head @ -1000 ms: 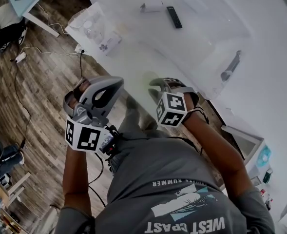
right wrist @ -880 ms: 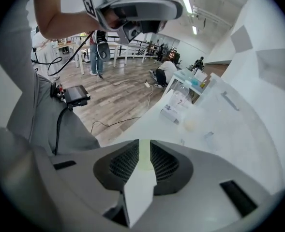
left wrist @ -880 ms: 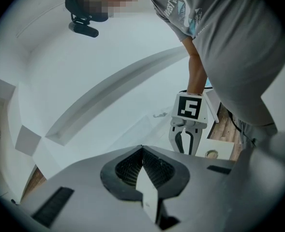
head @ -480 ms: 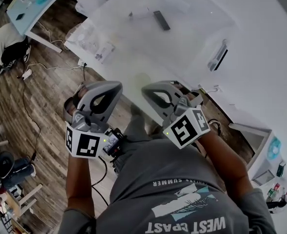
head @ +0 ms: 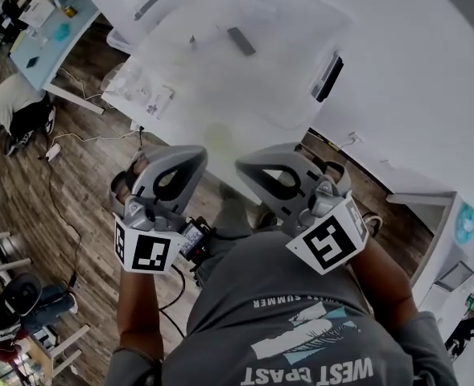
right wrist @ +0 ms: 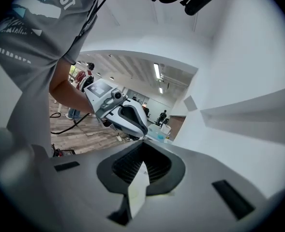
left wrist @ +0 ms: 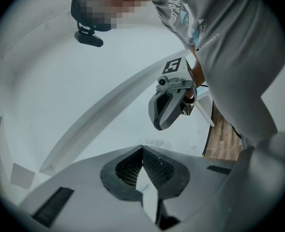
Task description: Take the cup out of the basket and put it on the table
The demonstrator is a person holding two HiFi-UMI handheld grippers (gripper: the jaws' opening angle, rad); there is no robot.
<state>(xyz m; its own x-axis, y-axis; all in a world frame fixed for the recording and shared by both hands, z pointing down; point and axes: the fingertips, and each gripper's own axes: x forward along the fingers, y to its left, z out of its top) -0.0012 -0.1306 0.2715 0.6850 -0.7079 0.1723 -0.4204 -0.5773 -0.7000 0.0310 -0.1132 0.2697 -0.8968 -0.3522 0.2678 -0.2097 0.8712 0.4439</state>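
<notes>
Both closed, holding nothing: left tongs (head: 195,158) and right tongs (head: 249,167), side by side at frame centre, below the table (head: 397,95) edge. Cup: not clearly discernible; faint greenish patch (head: 218,135) on table just above them.

Person in a grey T-shirt (head: 301,312) holds both tools at chest level, side by side, not touching. Left gripper (head: 176,163) sits over the wood floor (head: 76,183). Right gripper (head: 273,171) is near the edge of the white table (head: 261,79). A small dark bar (head: 241,41) lies on the table, well apart from both. Both marker cubes face up.
</notes>
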